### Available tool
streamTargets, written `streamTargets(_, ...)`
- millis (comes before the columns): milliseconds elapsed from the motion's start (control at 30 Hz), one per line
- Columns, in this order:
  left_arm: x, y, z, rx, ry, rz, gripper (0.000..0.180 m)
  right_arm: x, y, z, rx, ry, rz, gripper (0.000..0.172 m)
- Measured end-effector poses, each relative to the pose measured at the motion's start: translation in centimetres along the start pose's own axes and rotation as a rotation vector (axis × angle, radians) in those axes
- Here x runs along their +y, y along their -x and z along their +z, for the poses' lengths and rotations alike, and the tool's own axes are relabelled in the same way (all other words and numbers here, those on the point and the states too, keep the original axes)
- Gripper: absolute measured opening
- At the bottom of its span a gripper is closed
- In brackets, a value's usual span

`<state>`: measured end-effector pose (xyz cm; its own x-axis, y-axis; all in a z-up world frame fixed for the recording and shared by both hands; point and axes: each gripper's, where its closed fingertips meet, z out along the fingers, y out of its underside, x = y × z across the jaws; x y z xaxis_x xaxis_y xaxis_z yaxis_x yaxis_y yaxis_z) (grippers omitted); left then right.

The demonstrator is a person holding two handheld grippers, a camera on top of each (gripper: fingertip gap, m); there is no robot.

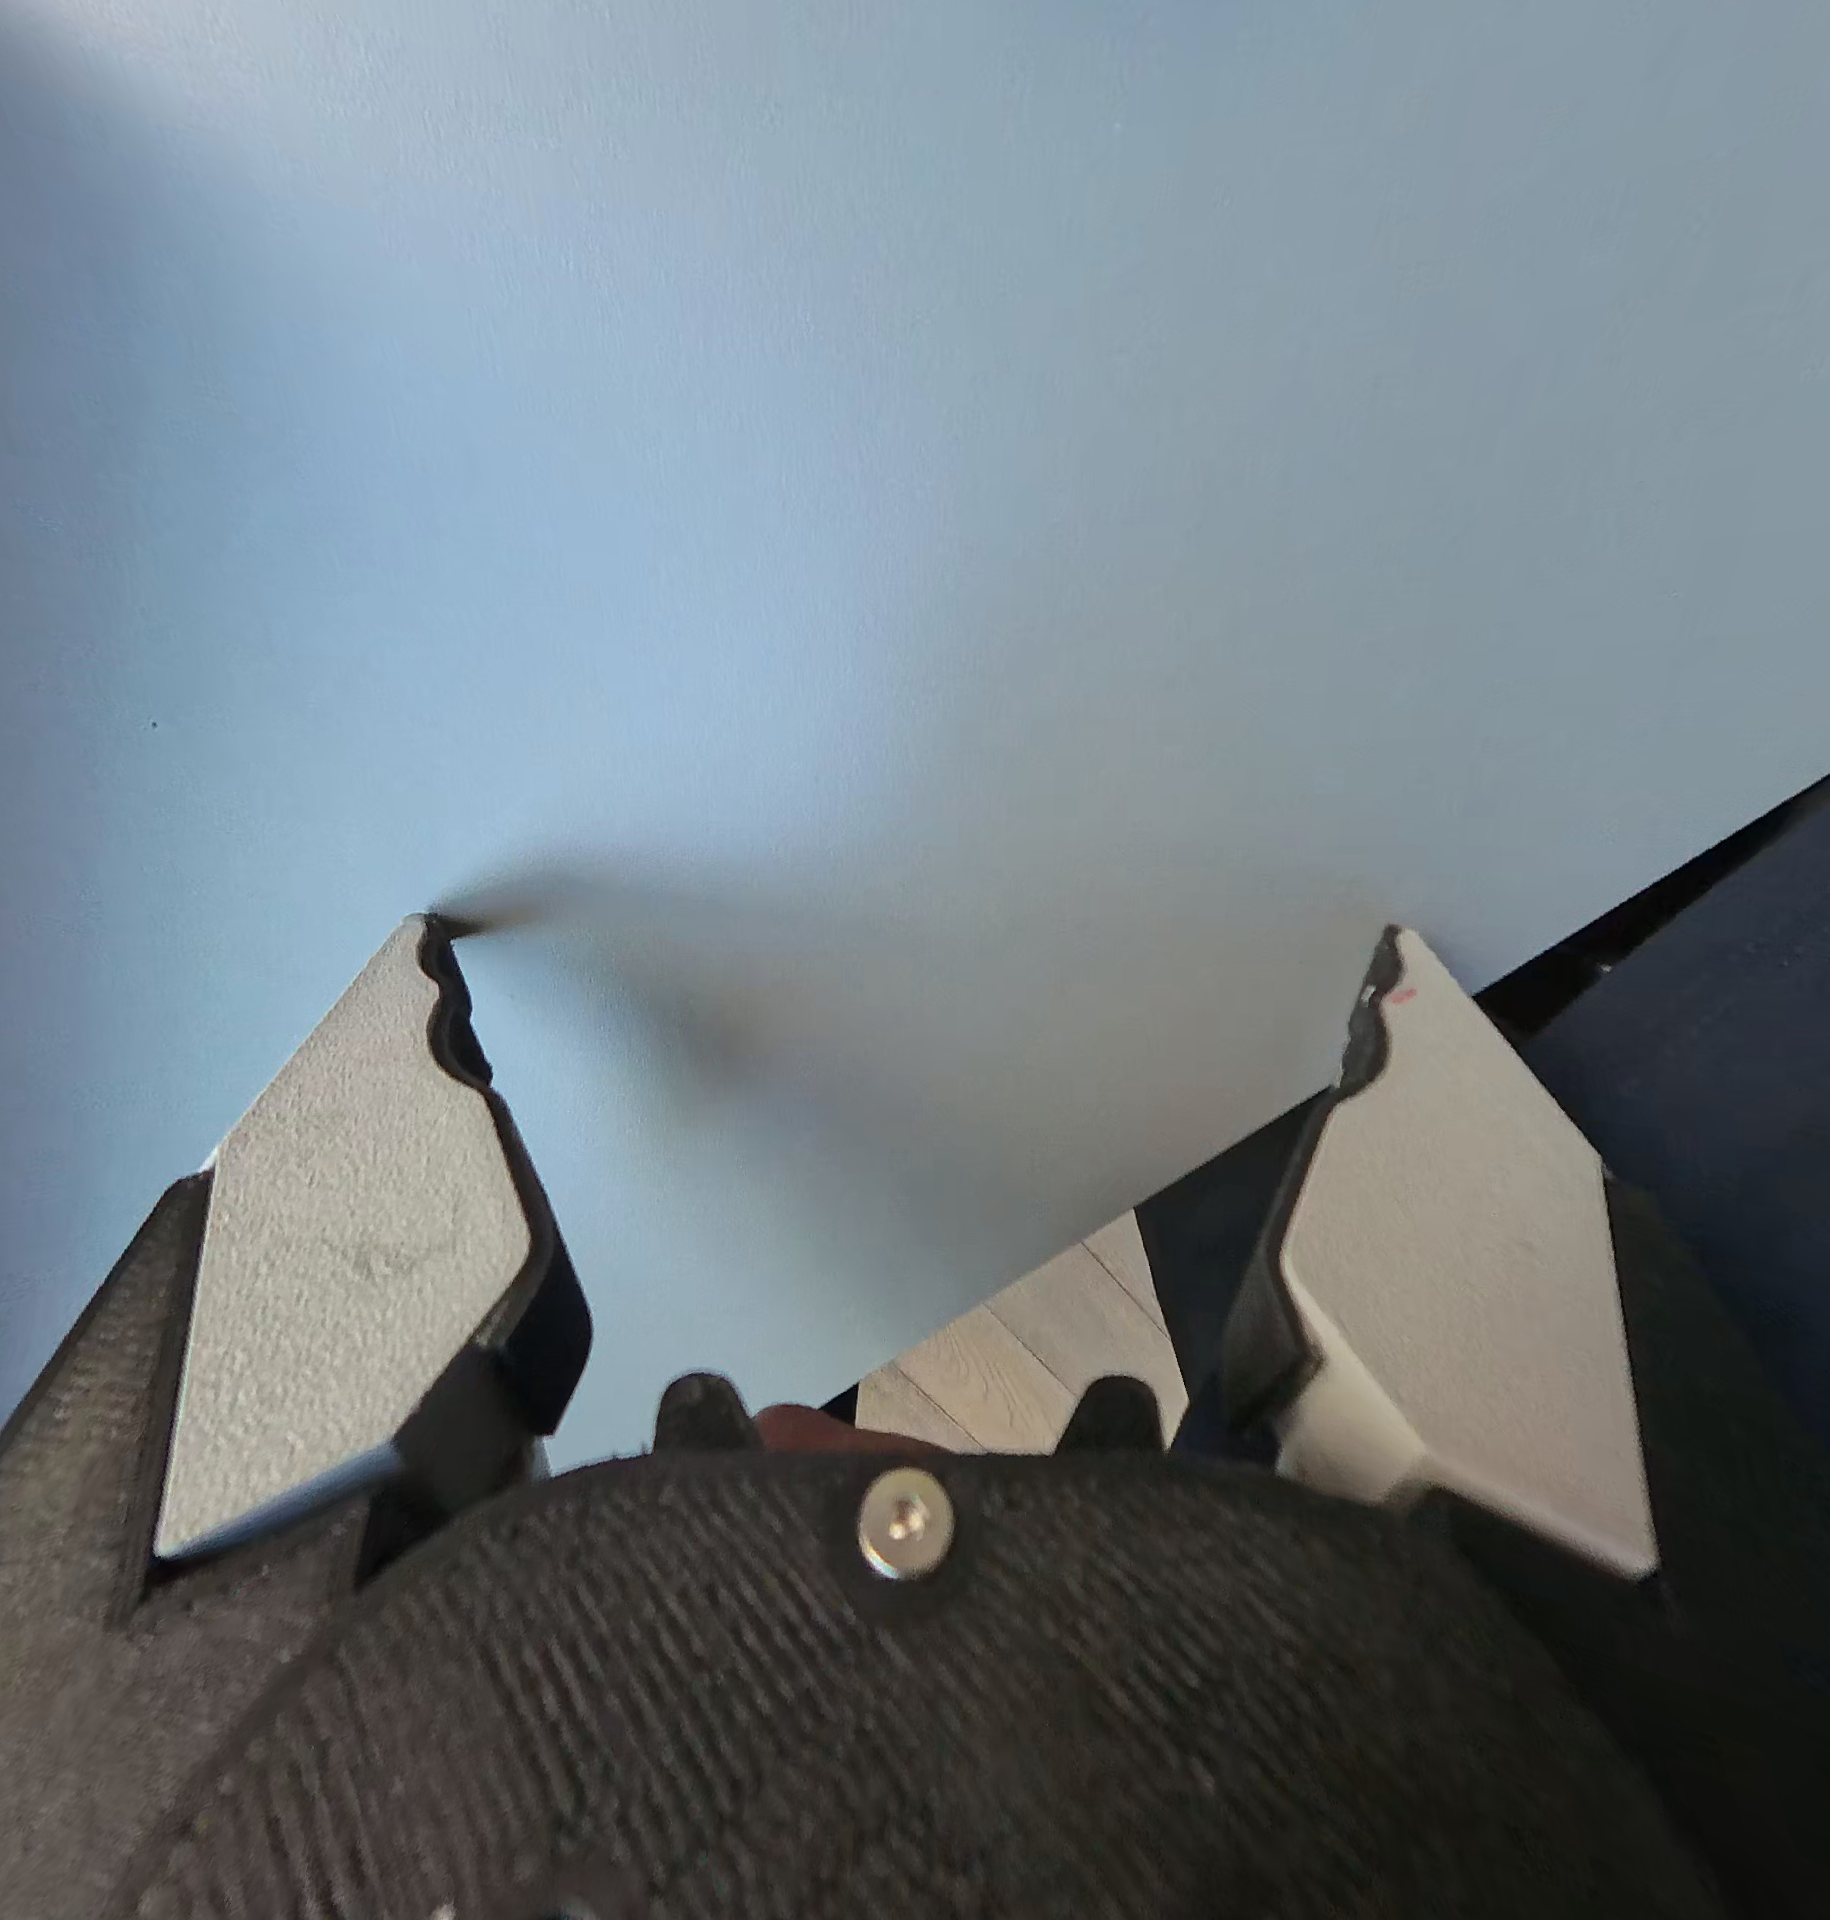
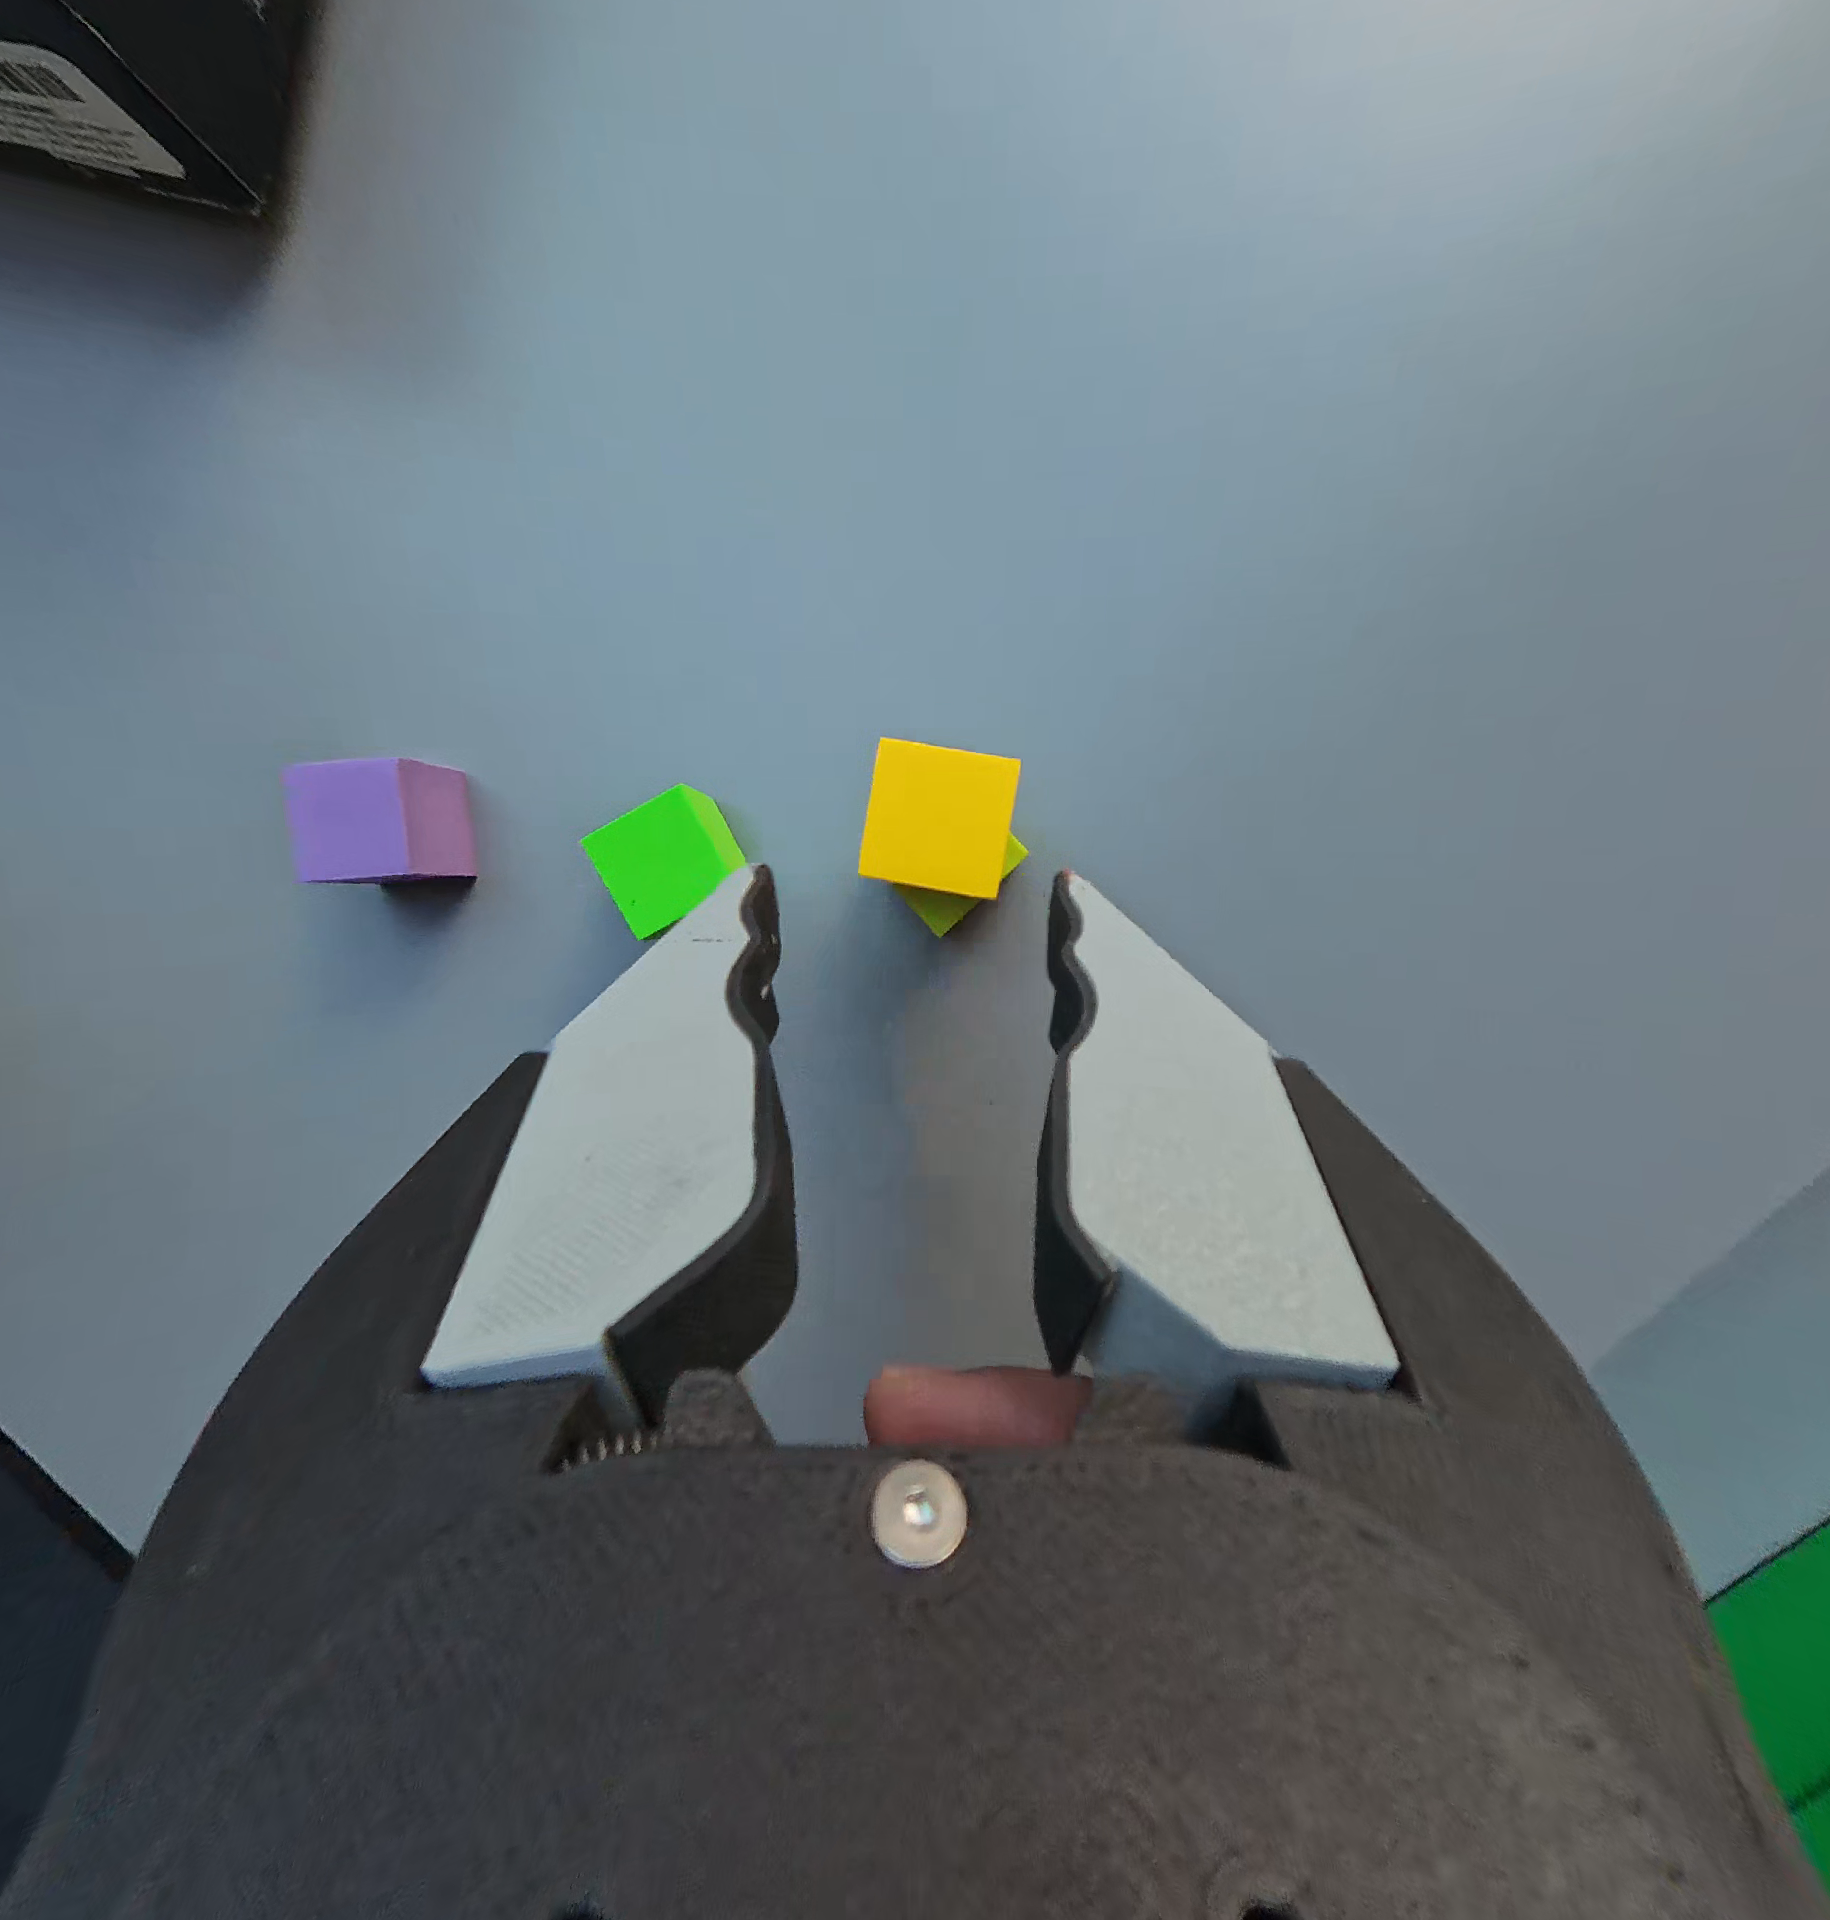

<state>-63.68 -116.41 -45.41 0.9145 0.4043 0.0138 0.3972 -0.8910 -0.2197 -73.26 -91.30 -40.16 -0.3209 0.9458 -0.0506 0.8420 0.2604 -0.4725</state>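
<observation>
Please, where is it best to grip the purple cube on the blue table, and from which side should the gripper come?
Probably from above, pads on two opposite flat side faces of the purple cube. It sits flat and alone on the table, clear of the green cube, so both sides look free.

Pale blue tabletop (image 1: 890,416); light wood-look floor (image 1: 1046,1340); green surface (image 2: 1804,1704) below.

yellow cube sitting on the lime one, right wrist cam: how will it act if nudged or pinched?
The yellow cube looks rigid with flat faces, so it should pinch squarely. It rests askew on the lime cube, so a sideways nudge would probably slide it off rather than roll it. Its matte, plain look suggests a light block, though weight is only a guess.
</observation>
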Motion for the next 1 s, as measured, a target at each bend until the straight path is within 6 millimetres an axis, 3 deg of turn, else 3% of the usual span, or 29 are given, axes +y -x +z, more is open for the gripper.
streamTargets(133,0.0,0.0,0.0,0.000,-0.015,0.000,0.160,0.8,0.2,-2.3,-0.006,-0.077,0.086,0.054)
streamTargets(300,-0.1,0.0,0.0,0.000,-0.020,0.002,0.160,4.0,0.3,-4.0,-0.001,-0.101,0.173,0.054)
streamTargets(667,-0.1,0.0,0.0,0.001,-0.035,0.004,0.160,9.9,1.1,-3.4,0.002,-0.025,0.303,0.057)
streamTargets(833,-0.1,0.0,0.0,0.001,-0.037,0.006,0.160,10.9,1.6,-3.2,0.005,0.006,0.286,0.057)
streamTargets(1000,-0.1,0.0,0.0,0.001,-0.044,0.006,0.160,10.1,2.2,-3.3,-0.010,-0.008,0.264,0.056)
